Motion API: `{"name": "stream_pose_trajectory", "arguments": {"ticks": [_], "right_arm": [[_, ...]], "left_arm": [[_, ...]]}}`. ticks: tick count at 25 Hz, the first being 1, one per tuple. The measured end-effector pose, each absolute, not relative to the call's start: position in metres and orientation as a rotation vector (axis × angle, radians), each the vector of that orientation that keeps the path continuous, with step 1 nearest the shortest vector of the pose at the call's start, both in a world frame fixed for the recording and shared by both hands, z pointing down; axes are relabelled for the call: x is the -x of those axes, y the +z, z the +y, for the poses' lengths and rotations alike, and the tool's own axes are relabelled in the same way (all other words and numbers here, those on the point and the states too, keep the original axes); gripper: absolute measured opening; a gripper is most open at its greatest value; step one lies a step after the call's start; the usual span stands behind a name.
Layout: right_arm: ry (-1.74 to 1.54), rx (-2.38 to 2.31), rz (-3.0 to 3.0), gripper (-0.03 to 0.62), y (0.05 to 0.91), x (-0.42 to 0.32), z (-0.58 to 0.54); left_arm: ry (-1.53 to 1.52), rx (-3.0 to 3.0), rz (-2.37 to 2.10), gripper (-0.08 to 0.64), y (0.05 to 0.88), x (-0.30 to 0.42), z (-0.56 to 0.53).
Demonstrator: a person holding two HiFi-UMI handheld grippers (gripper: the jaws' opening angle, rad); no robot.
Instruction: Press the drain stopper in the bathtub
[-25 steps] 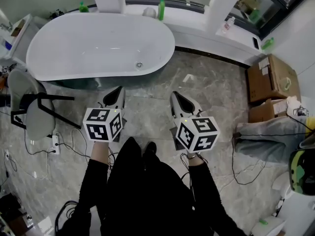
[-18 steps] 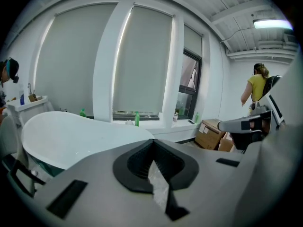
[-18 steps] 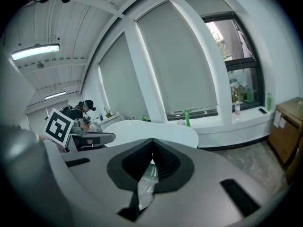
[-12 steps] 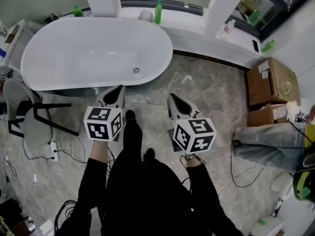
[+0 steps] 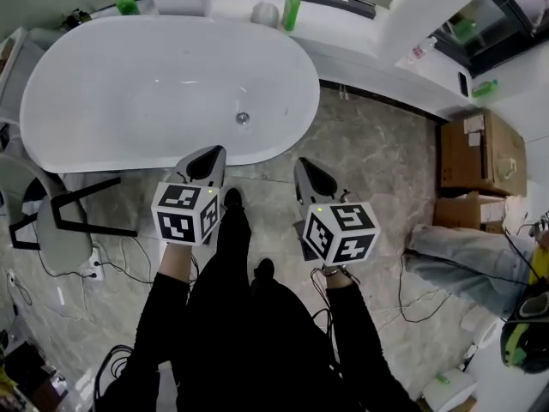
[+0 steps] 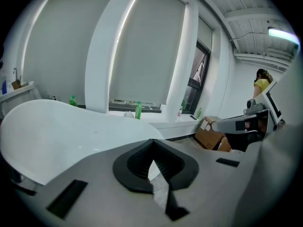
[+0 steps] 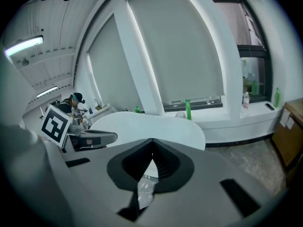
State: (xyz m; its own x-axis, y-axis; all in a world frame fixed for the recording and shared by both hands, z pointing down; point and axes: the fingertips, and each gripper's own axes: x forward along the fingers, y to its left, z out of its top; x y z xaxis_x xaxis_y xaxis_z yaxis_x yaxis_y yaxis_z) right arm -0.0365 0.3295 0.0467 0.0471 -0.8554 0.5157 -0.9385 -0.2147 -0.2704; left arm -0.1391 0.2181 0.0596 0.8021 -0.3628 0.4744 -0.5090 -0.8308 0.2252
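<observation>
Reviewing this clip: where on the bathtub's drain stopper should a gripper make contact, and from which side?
Its round top face, from straight above. The drain stopper lies flat on the floor of the bathtub, showing no edge to pinch, so shut jaw tips pressing down probably suit best. The left gripper is nearer.

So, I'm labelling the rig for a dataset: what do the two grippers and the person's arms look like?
The left gripper and right gripper match: each is a light grey, pointed claw with black ribbed inner pads. Behind each claw sits a white cube printed with black square markers. The person wears long black sleeves.
</observation>
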Motion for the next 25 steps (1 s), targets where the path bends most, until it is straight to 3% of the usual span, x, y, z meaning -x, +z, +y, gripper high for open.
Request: {"name": "stream_pose_trajectory", "arguments": {"ticks": [11, 25], "right_arm": [[1.041, -2.125, -1.763, 0.002, 0.081, 0.023, 0.232], [1.096, -1.949, -1.749, 0.002, 0.130, 0.031, 0.171]], "left_arm": [[0.677, -2.571, -0.560, 0.005, 0.095, 0.106, 0.118], [0.702, -2.466, -0.574, 0.005, 0.145, 0.109, 0.076]]}}
